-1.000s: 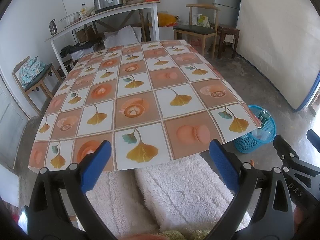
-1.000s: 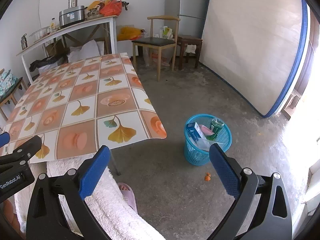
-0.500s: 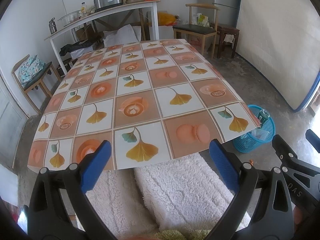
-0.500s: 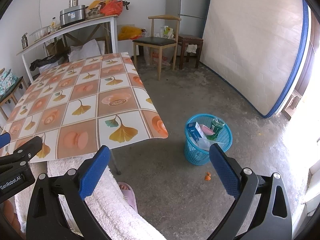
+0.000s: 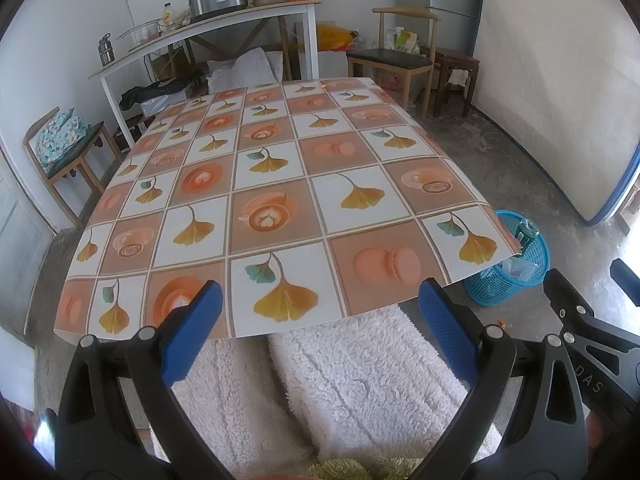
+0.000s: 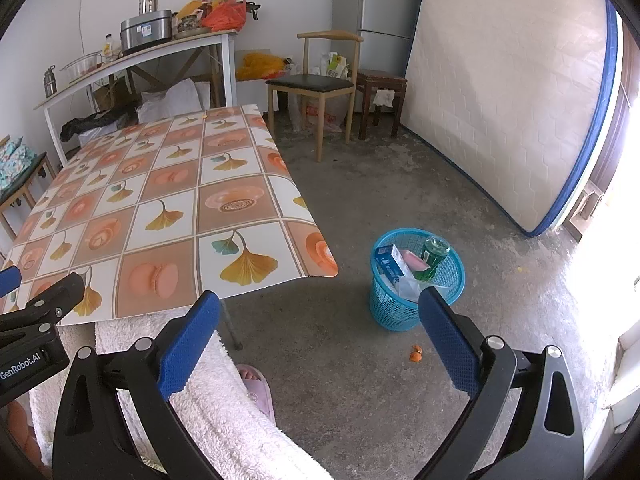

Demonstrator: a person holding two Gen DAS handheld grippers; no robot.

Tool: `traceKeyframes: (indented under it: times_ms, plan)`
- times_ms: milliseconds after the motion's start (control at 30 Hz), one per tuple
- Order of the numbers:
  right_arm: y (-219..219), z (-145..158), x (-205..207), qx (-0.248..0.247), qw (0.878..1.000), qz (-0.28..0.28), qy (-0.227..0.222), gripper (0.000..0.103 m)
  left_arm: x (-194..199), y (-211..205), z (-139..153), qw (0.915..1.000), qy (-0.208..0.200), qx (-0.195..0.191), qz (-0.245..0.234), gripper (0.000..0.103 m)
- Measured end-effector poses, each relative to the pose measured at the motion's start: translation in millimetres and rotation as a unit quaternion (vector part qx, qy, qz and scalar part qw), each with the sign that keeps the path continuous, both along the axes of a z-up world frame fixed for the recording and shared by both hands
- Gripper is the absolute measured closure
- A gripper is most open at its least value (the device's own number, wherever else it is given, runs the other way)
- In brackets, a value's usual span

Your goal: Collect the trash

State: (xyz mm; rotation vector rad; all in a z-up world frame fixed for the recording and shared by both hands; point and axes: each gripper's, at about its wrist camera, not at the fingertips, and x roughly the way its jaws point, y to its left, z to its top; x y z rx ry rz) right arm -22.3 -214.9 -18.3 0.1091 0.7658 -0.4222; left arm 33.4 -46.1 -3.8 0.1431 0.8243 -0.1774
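A blue mesh trash basket [image 6: 416,308] stands on the concrete floor right of the table; it also shows in the left wrist view [image 5: 516,284]. It holds a green can [image 6: 434,256], a blue-white box [image 6: 394,266], a pink item and clear plastic. A small orange scrap [image 6: 415,354] lies on the floor just in front of the basket. My left gripper [image 5: 316,312] is open and empty, over the near edge of the table [image 5: 280,184]. My right gripper [image 6: 318,320] is open and empty, above the floor beside the basket.
White fleece-covered legs [image 5: 352,376] and a pink slipper [image 6: 256,384] are below the grippers. A wooden chair [image 6: 316,80], a stool, a leaning mattress [image 6: 508,92], a fridge and a white side table [image 6: 140,56] with pots and bags stand around the room.
Both views have shifted slightly; the grippers stay open and empty, and nothing in the room has moved.
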Motion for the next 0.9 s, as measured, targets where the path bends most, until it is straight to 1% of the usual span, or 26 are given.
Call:
traceKeyframes:
  times_ms: [900]
  plan:
    - [3.1,2.1,4.0,-0.001,1.0,0.004,0.001,0.006,0.8,1.4,0.7,1.0,0.0,-0.002,0.0,0.009]
